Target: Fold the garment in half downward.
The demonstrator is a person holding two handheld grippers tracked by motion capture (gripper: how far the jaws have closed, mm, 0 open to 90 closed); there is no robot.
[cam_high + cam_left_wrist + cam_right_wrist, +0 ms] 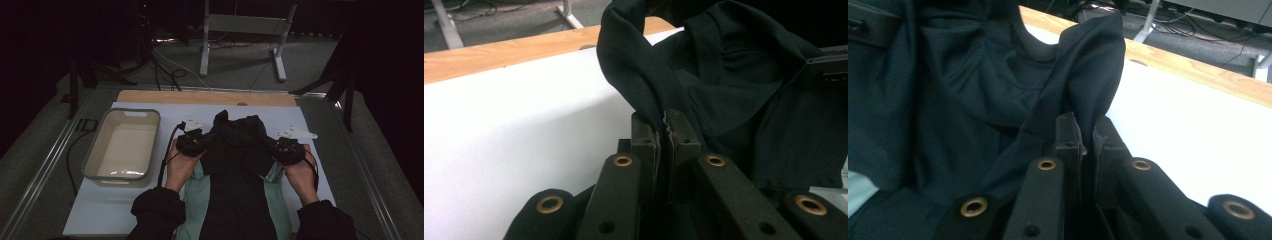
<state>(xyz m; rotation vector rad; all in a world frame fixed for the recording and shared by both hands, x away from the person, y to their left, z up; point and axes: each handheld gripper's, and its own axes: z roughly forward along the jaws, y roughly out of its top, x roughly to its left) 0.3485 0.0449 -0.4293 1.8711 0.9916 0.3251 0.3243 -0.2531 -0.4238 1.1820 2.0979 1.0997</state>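
A black garment [235,150] hangs lifted over the white table cover [310,125], its lower part running down toward the person. My left gripper [196,141] holds its left edge, and in the left gripper view the jaws are shut on a fold of the black garment [644,75], with the left gripper [665,131] pinching the cloth tightly. My right gripper [283,148] holds the right edge. In the right gripper view the right gripper [1087,134] is shut on the black garment [1083,75]. A pale green cloth [197,195] lies under the garment.
A grey plastic bin [122,144] stands empty at the left of the table. The wooden table edge [200,96] runs along the back. Behind it on the floor are cables [167,67] and a white stand [240,30]. The white cover is bare at the far right.
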